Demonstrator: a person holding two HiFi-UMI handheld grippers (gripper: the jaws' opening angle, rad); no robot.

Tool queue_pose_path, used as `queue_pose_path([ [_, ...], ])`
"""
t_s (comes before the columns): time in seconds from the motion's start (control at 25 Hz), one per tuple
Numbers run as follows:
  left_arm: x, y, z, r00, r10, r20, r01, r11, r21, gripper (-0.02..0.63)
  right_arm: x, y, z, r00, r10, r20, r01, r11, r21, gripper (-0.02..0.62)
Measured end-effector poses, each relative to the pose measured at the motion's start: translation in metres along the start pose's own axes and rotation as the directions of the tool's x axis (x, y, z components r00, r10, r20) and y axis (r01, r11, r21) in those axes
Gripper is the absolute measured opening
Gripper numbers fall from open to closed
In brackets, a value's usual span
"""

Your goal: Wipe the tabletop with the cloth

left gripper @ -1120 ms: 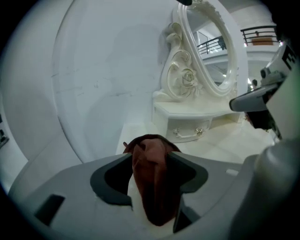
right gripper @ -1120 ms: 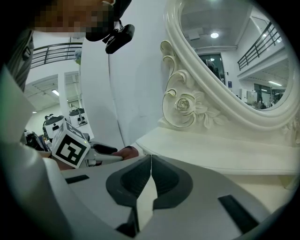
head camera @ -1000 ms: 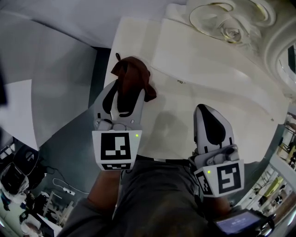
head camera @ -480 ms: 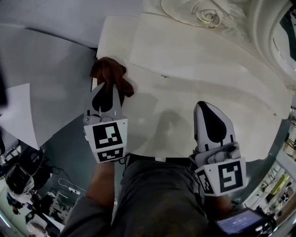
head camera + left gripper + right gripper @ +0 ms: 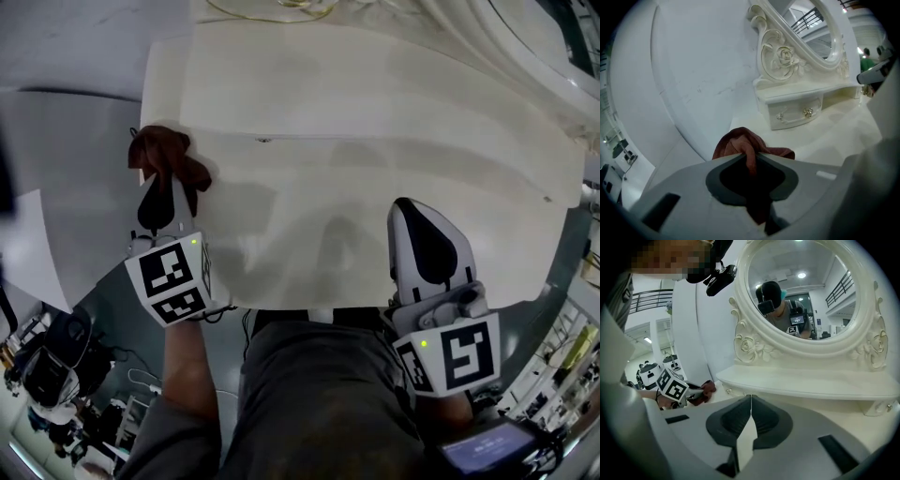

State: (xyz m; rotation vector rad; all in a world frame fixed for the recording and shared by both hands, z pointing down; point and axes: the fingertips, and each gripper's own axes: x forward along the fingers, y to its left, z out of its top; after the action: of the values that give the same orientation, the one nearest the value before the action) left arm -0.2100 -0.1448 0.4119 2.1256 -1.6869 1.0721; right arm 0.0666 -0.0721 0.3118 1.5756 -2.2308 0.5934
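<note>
Head view: left gripper (image 5: 163, 192) sits at the left edge of the white tabletop (image 5: 375, 187), clenched on the reddish-brown cloth (image 5: 161, 150). Cloth is bunched up right at the gripper tip, over the tabletop's left edge near the far corner. Can't tell whether it lies flat on the surface or is lifted.

Left gripper view confirms: left gripper (image 5: 750, 157) has a fold of cloth (image 5: 738, 143) pinched between the jaws, and the rest of it balloons out just ahead of them. Tabletop (image 5: 843, 136) runs off to the right. A small drawer unit (image 5: 792, 112) stands further back on it, under a carved mirror frame (image 5: 785, 58).

Right gripper (image 5: 404, 206) is over the near right part of the tabletop, well apart from the cloth and pointing away from the person. Right gripper view: right gripper (image 5: 750, 397) is clenched, jaw tips meeting, nothing between them. It faces the oval mirror (image 5: 801, 291) and the shelf below it. The cloth (image 5: 707, 389) and the left gripper's marker cube (image 5: 672, 386) show at the left of that view.
</note>
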Motion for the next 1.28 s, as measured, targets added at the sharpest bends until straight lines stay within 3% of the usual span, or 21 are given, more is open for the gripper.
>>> queue_pose_path([
  [1.28, -0.023, -0.179, 0.04, 0.986, -0.165, 0.002, 0.165, 0.985, 0.04, 0.054, -0.097, -0.111, -0.033, 0.993, -0.112, 0.036, 0.109, 0.992, 0.071, 0.015],
])
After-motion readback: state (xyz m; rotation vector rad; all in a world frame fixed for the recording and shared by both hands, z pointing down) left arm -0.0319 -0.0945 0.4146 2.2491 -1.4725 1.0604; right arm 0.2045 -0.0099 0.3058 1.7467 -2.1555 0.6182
